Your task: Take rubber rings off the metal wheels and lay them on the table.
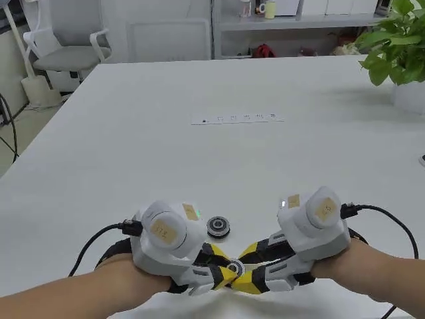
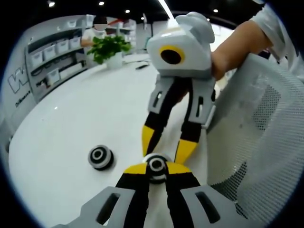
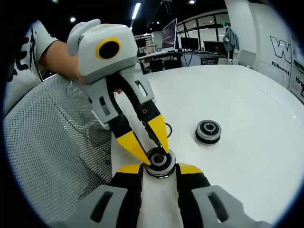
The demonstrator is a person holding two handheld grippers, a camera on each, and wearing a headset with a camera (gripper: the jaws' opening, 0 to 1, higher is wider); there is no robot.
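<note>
Left gripper [image 1: 224, 272]: its jaws are closed on a small metal wheel [image 1: 234, 269], held at the near edge of the table [image 1: 199, 159]; whether the wheel rests on the surface cannot be told.
Right gripper [image 1: 244, 271]: brought in nose to nose from the opposite side, with its yellow tips clamped on the same wheel.
Rubber ring [image 3: 171, 166]: seen as a dark band round the held wheel's rim, and judged not yet off.
Step in hand: one gripper is best kept firm on the metal as an anchor. The other's tips are best worked onto the ring's edge alone, so the band can be rolled sideways off the rim.
Risk: the small wheel could be squeezed out and dropped if the tips slide.
Second wheel [image 1: 218, 226]: laid flat on the table just beyond the grippers, with its dark band in place.
Surface: a wide white tabletop, broken at mid-table by a recessed socket strip [image 1: 237, 119].
Room: a potted plant [image 1: 395, 40] is stood at the far right corner. An office chair [image 1: 66, 46] and shelving [image 1: 292, 23] are seen beyond, and a mesh chair back [image 2: 256, 133] close behind the grippers.
</note>
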